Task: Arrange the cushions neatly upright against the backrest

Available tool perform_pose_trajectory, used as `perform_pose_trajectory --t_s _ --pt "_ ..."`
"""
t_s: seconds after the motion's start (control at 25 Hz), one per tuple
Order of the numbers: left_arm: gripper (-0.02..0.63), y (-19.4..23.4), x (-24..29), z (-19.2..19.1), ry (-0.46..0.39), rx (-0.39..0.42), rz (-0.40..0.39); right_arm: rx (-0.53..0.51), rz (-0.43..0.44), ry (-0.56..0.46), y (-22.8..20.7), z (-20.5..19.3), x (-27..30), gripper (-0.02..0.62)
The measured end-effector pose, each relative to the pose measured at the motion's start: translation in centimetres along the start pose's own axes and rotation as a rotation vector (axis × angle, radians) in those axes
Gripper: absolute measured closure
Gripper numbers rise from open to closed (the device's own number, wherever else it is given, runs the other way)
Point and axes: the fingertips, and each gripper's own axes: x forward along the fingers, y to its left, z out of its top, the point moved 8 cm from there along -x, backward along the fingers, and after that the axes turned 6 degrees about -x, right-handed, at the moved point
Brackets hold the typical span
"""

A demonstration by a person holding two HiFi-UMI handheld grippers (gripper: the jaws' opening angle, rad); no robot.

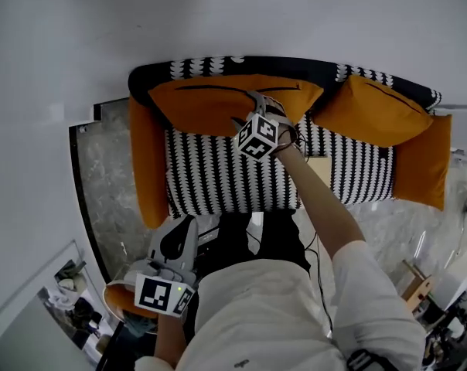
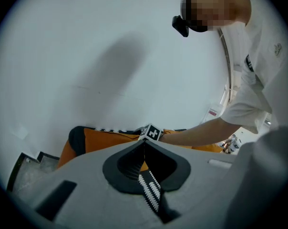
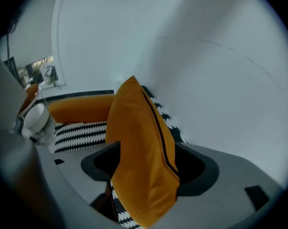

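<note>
While the right gripper (image 1: pixel 258 105) holds its jaws apart, the edge of an orange cushion (image 1: pixel 210 103) stands between them with a gap on either side, so the pads do not press it. This cushion stands upright against the black-and-white backrest (image 1: pixel 210 66), towards the left of the sofa in the head view. A second orange cushion (image 1: pixel 376 113) leans tilted at the sofa's right end. The left gripper (image 1: pixel 185 232), its jaws closed together with nothing between them, hangs low beside the person's body, in front of the striped seat (image 1: pixel 218 176) and well apart from both cushions.
</note>
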Motion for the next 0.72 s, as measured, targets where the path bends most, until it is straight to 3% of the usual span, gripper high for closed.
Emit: perform_pose_trajectory --t_s 0.16,0.24,0.4,0.44,0.6,0.72 --pt "0.594 0.7 -2.1 -1.6 0.009 -0.037 0.079 -0.236 0.055 0.123 1.8 -0.2 3.9 0.273" --pt "0.594 1.1 -3.1 -2.0 0.002 -0.046 0.114 -0.338 0.028 0.190 2.1 -0.8 5.7 0.275" --pt "0.594 1.6 -5.3 -2.8 -0.026 -0.070 0.176 -0.386 -0.047 0.245 2.5 -1.4 6.9 0.277" --pt "0.594 1.8 -5.8 -3.0 -0.031 -0.075 0.186 -0.383 -0.054 0.257 2.6 -1.2 6.8 0.294" --pt "0.594 2.2 -6.8 -3.1 -0.052 -0.075 0.189 -0.387 -0.055 0.278 3.5 -0.4 5.6 0.484" --pt "0.594 2.1 -6.9 -2.7 -0.071 -0.063 0.167 -0.354 -0.016 0.277 3.7 -0.3 4.1 0.530"
